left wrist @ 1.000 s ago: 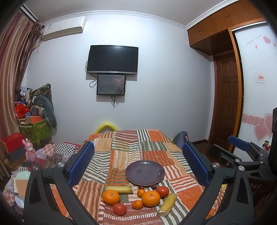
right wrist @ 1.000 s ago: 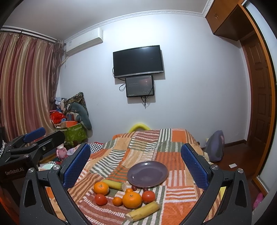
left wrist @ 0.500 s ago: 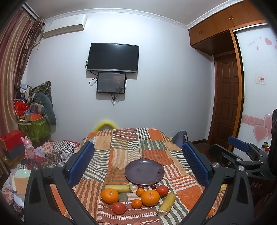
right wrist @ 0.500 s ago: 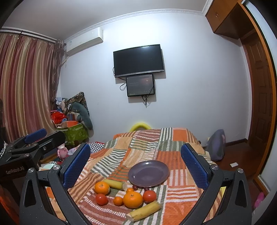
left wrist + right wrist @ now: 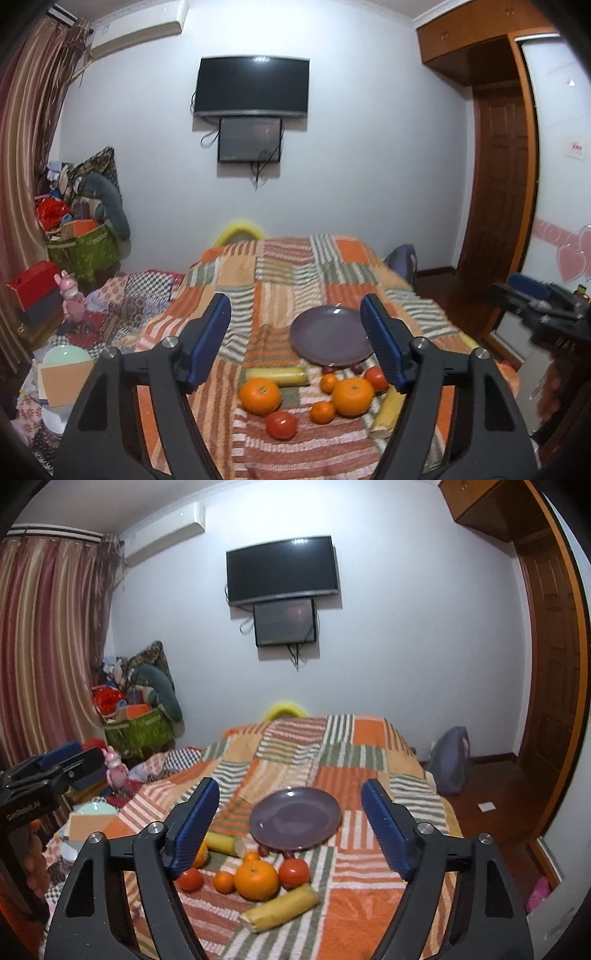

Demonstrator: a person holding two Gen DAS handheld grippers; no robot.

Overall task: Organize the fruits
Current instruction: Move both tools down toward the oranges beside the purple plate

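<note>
We've got both tools hanging in the air over the bed, the left tool (image 5: 295,339) and the right tool (image 5: 290,819), each with its jaws just closing partway, parted and holding nothing. On the patchwork blanket (image 5: 280,266) sits the purple plate (image 5: 328,341), bare. Just in front of it the fruits (image 5: 306,395) lie bunched: 2 big oranges, 2 small ones, 2 tomatoes, 2 yellow pieces.

Both claws (image 5: 297,345) (image 5: 290,830) half-closed, empty, just narrowing.
</note>
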